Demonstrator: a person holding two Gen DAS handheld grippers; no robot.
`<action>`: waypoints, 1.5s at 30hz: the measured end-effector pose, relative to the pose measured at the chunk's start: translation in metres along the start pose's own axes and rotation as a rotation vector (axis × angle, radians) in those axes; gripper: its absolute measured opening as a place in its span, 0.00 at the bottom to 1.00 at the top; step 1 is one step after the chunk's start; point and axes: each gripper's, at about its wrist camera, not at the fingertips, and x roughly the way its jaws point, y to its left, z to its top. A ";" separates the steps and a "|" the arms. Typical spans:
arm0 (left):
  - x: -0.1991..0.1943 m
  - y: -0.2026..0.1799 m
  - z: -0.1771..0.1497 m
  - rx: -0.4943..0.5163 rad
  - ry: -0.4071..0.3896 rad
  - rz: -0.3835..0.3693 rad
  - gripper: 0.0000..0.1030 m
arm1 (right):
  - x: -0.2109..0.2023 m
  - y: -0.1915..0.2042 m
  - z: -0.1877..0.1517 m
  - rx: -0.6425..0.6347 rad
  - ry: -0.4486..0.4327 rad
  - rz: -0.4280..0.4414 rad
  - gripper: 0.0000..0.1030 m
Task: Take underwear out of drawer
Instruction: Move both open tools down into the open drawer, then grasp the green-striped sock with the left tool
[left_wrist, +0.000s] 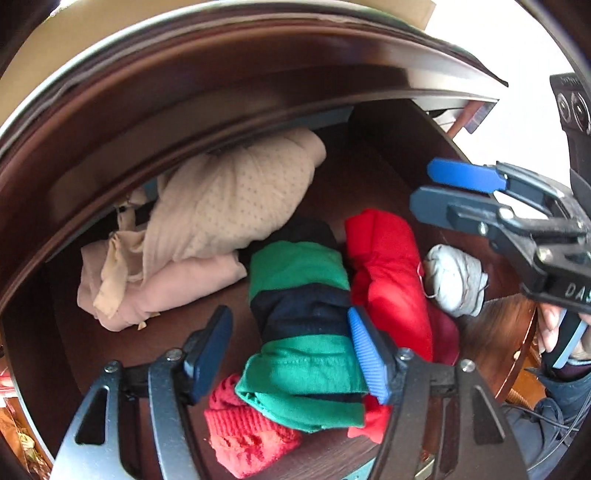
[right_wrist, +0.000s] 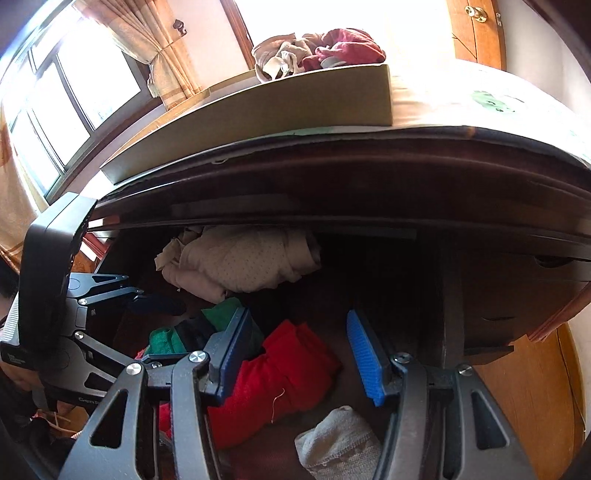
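Drawer (left_wrist: 369, 177) open, garments still inside. Left gripper (left_wrist: 291, 350) spread wide astride green-navy rolled underwear (left_wrist: 303, 295), nothing clamped. Right gripper (right_wrist: 295, 354) half-open, empty, above red garment (right_wrist: 280, 373) at 3 o'clock of roll. Nothing lifted yet; grasp, removal left.

dark drawer (left_wrist: 369, 177) – rolled underwear (left_wrist: 306, 295) inside

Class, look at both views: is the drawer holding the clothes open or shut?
Open: the drawer interior shows, with rolled garments on its floor.
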 end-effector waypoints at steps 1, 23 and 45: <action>0.005 -0.003 0.003 -0.004 0.012 -0.006 0.66 | 0.000 0.000 -0.001 0.001 0.002 0.000 0.55; 0.007 0.008 -0.009 -0.039 -0.004 -0.092 0.28 | 0.014 -0.003 -0.003 0.031 0.096 -0.002 0.55; -0.061 0.053 -0.054 -0.134 -0.295 0.115 0.28 | 0.040 0.027 -0.014 -0.060 0.251 -0.055 0.70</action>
